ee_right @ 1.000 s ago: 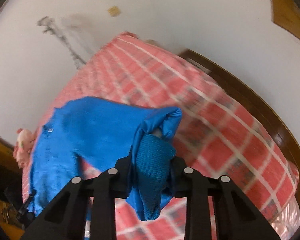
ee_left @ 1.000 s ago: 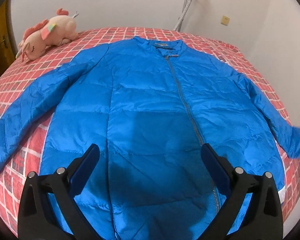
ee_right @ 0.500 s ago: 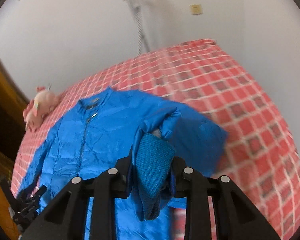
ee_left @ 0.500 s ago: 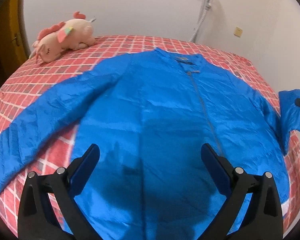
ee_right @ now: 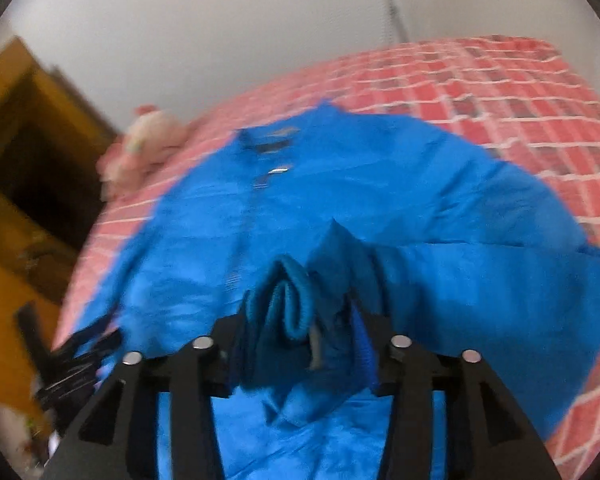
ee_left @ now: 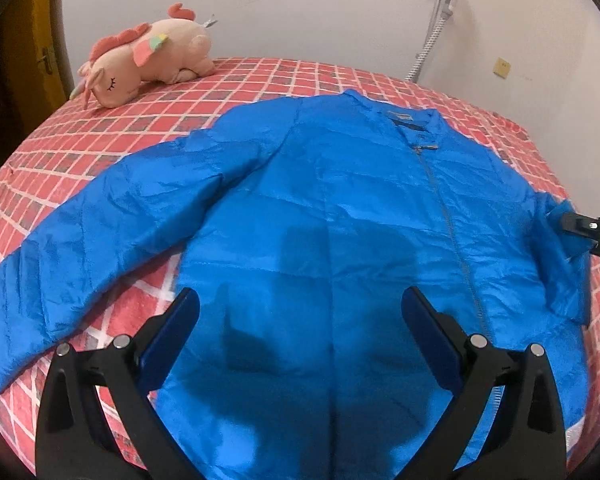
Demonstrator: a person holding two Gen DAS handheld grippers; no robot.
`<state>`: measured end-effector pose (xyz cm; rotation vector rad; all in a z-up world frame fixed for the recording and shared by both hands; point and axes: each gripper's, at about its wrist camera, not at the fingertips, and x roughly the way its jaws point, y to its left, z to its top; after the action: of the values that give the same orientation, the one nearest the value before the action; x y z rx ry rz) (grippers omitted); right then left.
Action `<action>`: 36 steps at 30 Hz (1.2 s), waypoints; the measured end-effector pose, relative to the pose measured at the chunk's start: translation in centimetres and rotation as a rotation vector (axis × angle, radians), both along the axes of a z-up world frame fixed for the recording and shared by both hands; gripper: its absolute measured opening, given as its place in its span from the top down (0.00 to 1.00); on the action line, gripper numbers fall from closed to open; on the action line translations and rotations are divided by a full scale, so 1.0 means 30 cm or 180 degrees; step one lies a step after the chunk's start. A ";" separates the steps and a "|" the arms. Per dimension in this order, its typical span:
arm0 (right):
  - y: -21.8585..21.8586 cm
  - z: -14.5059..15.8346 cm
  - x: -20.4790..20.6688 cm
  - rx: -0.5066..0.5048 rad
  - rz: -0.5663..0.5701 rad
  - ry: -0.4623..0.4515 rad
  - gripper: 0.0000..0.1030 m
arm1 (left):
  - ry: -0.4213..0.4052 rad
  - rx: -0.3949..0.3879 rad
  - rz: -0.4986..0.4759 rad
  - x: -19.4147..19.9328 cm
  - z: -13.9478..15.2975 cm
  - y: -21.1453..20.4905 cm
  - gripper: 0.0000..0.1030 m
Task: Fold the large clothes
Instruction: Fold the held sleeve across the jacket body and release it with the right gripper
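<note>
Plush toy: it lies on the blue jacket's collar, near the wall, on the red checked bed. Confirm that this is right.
Not quite. The plush toy lies near the wall on the red checked bed, but it rests on the bedcover, clear of the blue jacket and well off to the side of its collar. The left wrist view shows the gap.

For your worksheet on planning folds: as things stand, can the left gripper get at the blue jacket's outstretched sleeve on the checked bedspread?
Probably yes. The left gripper hangs open and empty above the blue padded jacket, and the outstretched sleeve lies flat on the red checked bedspread with nothing on it.
</note>
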<state>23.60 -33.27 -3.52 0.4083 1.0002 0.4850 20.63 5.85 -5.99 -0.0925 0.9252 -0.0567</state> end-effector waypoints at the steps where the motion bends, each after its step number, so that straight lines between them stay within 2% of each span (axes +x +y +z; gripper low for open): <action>1: -0.024 0.018 -0.020 0.0102 0.0020 -0.0049 0.52 | 0.0000 0.0002 -0.0030 -0.002 0.009 -0.017 0.03; 3: -0.089 0.061 -0.057 0.0110 -0.0092 -0.0174 0.52 | 0.0007 -0.0004 -0.0155 -0.002 0.032 -0.067 0.03; 6: -0.216 0.087 -0.085 -0.0283 -0.0617 -0.0236 0.52 | 0.0143 -0.0132 -0.0441 0.021 0.048 -0.185 0.03; 8: -0.297 0.073 -0.081 -0.0464 -0.0918 -0.0181 0.52 | 0.0280 -0.0266 -0.0669 0.049 0.044 -0.287 0.03; 11: -0.413 0.035 -0.070 -0.0702 -0.1328 -0.0047 0.52 | 0.0353 -0.0359 -0.0914 0.098 0.032 -0.428 0.03; 17: -0.609 -0.023 -0.040 -0.0568 -0.1719 0.0199 0.52 | 0.0628 -0.0528 -0.1090 0.226 -0.062 -0.639 0.04; 18: -0.623 -0.030 -0.037 -0.0555 -0.1750 0.0224 0.52 | 0.0684 -0.0565 -0.1145 0.242 -0.085 -0.666 0.07; 19: -0.634 -0.033 -0.034 -0.0531 -0.1765 0.0239 0.52 | 0.0708 -0.0571 -0.1187 0.243 -0.096 -0.681 0.25; 20: -0.646 -0.039 -0.026 -0.0495 -0.1768 0.0249 0.52 | 0.0722 -0.0565 -0.1236 0.247 -0.108 -0.697 0.33; 21: -0.648 -0.042 -0.023 -0.0471 -0.1766 0.0256 0.52 | 0.0678 -0.0531 -0.1259 0.248 -0.113 -0.709 0.37; 22: -0.647 -0.043 -0.020 -0.0463 -0.1762 0.0254 0.52 | 0.0622 -0.0545 -0.1306 0.244 -0.112 -0.717 0.50; 26: -0.633 -0.040 -0.015 -0.0397 -0.1702 0.0207 0.52 | 0.0556 -0.0730 -0.1344 0.236 -0.090 -0.696 0.71; 28: -0.629 -0.032 -0.020 -0.0326 -0.1664 0.0151 0.52 | 0.0421 -0.0790 -0.1292 0.226 -0.050 -0.656 0.76; 33: -0.622 0.005 -0.038 -0.0116 -0.1592 -0.0092 0.52 | -0.0001 -0.0841 -0.1018 0.222 0.080 -0.483 0.76; 36: -0.591 0.014 -0.032 -0.0034 -0.1486 -0.0163 0.51 | -0.0179 -0.0765 -0.0801 0.234 0.131 -0.366 0.76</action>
<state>22.64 -51.01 -3.11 0.5974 0.8234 0.0685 27.64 -5.12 -2.07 -0.1958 0.8667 -0.4025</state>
